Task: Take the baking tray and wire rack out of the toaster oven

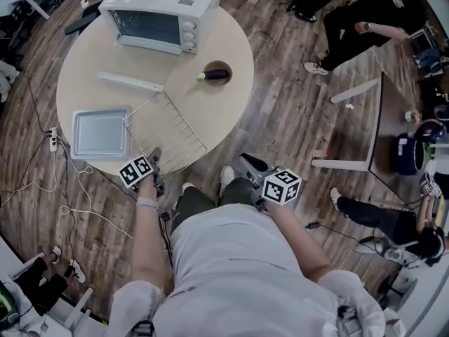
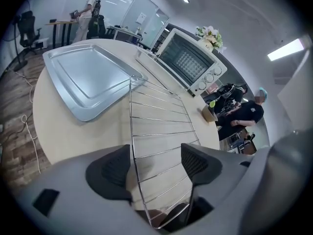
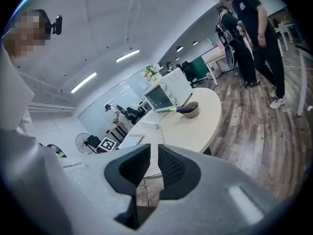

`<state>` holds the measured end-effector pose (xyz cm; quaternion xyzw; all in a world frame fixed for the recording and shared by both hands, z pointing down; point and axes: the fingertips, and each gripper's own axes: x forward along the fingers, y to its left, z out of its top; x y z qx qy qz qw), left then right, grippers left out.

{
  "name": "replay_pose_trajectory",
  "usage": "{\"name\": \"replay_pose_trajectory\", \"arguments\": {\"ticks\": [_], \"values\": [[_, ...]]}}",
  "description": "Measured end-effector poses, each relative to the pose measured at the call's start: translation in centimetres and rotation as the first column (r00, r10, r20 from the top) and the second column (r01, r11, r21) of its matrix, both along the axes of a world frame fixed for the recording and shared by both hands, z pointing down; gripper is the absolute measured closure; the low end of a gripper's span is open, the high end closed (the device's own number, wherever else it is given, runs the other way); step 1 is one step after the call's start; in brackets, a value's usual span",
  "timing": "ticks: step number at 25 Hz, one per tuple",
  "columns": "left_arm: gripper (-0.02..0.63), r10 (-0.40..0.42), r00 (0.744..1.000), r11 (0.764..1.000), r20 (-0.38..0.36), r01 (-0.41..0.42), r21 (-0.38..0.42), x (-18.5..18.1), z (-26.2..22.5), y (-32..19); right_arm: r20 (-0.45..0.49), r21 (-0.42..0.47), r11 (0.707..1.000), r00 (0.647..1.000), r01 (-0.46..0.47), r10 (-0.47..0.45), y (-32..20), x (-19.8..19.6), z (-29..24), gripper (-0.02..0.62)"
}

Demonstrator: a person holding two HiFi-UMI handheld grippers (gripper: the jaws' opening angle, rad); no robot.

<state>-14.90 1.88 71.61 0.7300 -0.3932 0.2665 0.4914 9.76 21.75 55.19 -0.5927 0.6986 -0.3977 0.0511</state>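
We're holding the left gripper with jaws wide around the wire rack's near edge, not squeezing it. The rack's lying out in front of the toaster oven, the baking tray is sitting front-left of the oven, and our right gripper is hovering nearly closed, empty.

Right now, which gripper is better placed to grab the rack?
Left. The left gripper has its open jaws straddling the near edge of the rack on the table. The right gripper is off the table by the person's legs, jaws shut and empty.
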Motion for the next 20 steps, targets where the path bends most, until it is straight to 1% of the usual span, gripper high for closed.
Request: {"name": "replay_pose_trajectory", "arguments": {"ticks": [3,6,12,14,16,20], "values": [[0.298,-0.001,1.000,1.000,-0.013,0.001,0.013,0.3,-0.9,0.0,0.004,0.013,1.000,1.000,0.018,-0.018,-0.9,0.1,-0.3,0.549],[0.298,-0.001,0.999,1.000,-0.051,0.002,0.028,0.6,-2.7,0.2,0.002,0.033,0.998,0.999,0.051,-0.051,-2.0,-0.4,-1.0,0.549],[0.298,-0.031,0.994,0.994,-0.108,0.042,0.101,1.0,-7.6,-0.1,0.002,0.092,0.987,0.991,0.133,-0.134,-5.8,-1.4,-3.0,0.549],[0.298,-0.027,0.992,0.990,-0.123,0.044,0.136,1.0,-9.5,-0.2,-0.015,0.121,0.977,0.985,0.175,-0.174,-7.3,-2.0,-4.1,0.549],[0.298,-0.015,0.991,0.981,-0.129,0.039,0.188,0.7,-11.7,-0.5,-0.038,0.157,0.963,0.975,0.220,-0.217,-8.9,-2.8,-5.6,0.549],[0.298,0.021,0.991,0.955,-0.133,0.020,0.297,0.5,-16.2,-0.8,-0.086,0.229,0.929,0.957,0.291,-0.279,-11.8,-4.0,-9.1,0.549]]}}
